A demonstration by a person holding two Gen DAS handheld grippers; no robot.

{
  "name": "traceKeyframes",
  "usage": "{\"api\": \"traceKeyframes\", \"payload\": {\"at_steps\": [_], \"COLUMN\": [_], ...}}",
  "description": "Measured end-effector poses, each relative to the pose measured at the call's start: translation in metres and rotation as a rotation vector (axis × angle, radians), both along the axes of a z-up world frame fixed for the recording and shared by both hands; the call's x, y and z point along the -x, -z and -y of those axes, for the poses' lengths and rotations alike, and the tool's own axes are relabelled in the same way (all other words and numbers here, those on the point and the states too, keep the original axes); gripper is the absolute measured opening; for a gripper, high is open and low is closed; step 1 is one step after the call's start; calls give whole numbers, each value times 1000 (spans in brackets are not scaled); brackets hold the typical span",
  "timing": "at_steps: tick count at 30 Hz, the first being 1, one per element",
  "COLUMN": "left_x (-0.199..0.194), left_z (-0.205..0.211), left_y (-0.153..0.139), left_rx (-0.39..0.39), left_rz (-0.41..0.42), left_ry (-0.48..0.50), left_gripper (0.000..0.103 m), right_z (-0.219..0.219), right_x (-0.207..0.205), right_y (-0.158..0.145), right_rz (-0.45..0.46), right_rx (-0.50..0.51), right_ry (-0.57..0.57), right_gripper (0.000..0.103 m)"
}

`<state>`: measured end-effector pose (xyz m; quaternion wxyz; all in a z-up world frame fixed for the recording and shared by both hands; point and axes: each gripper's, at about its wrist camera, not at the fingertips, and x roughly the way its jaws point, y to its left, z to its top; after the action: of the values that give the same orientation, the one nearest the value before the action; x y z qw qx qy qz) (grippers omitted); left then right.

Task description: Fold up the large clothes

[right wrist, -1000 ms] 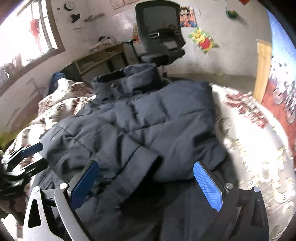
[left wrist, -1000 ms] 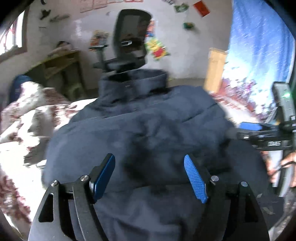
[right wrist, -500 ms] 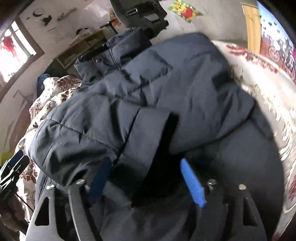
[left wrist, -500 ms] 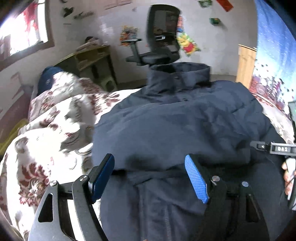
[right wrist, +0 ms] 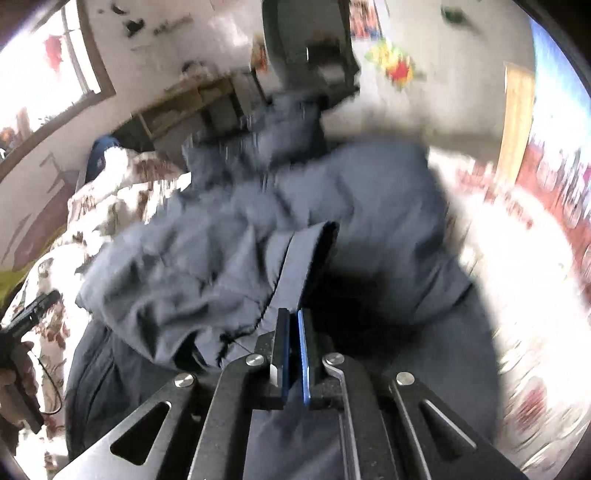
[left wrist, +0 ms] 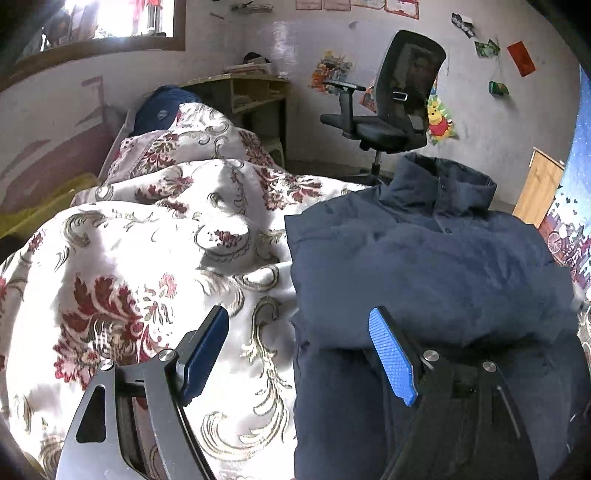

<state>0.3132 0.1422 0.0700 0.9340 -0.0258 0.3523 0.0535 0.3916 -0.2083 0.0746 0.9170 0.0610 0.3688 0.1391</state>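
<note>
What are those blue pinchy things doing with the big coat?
A person is folding a dark blue padded jacket on a flowery bedspread. The right gripper is pinched shut on the sleeve cuff lying across the jacket. The left gripper is open, hovering over the jacket's left edge, holding nothing.

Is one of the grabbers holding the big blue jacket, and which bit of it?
Yes. The right gripper is shut on the jacket, pinching the cuff end of its sleeve. The left gripper is open and holds nothing.

Window [left wrist: 122, 18] glare (right view motion-blurred).
</note>
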Motion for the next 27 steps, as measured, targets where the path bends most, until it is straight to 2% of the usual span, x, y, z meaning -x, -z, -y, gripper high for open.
{"api": "traceKeyframes", "payload": {"at_steps": [5, 8, 13, 15, 18, 19, 21, 22, 23, 27], "left_x": [-13, -28, -55, -64, -70, -71, -74, -75, -77, -86], "left_z": [9, 18, 31, 38, 50, 54, 60, 63, 65, 73], "left_y": [-6, -2, 12, 18, 26, 28, 34, 37, 39, 54], "left_rx": [-11, -16, 13, -10, -56, -68, -93, -99, -101, -107], "left_rz": [23, 2, -55, -80, -94, -97, -107, -112, -117, -168], "left_ry": [35, 54, 72, 87, 119, 127, 147, 155, 161, 174], "left_gripper": [74, 74, 73, 73, 73, 74, 74, 74, 74, 74], "right_z": [22, 28, 27, 26, 25, 24, 19, 16, 13, -11], "right_x": [-16, -32, -57, -61, -60, -59, -57, -57, -56, -65], "right_y": [-35, -37, -3, 14, 23, 23, 19, 17, 16, 28], "right_rz": [105, 121, 47, 13, 6, 14, 41, 54, 67, 15], "right_rx": [50, 100, 192, 208, 239, 239, 231, 226, 219, 227], "right_ry": [90, 125, 120, 105, 118, 116, 101, 90, 76, -40], "right_gripper": [4, 4, 4, 4, 6, 11, 30, 47, 55, 55]}}
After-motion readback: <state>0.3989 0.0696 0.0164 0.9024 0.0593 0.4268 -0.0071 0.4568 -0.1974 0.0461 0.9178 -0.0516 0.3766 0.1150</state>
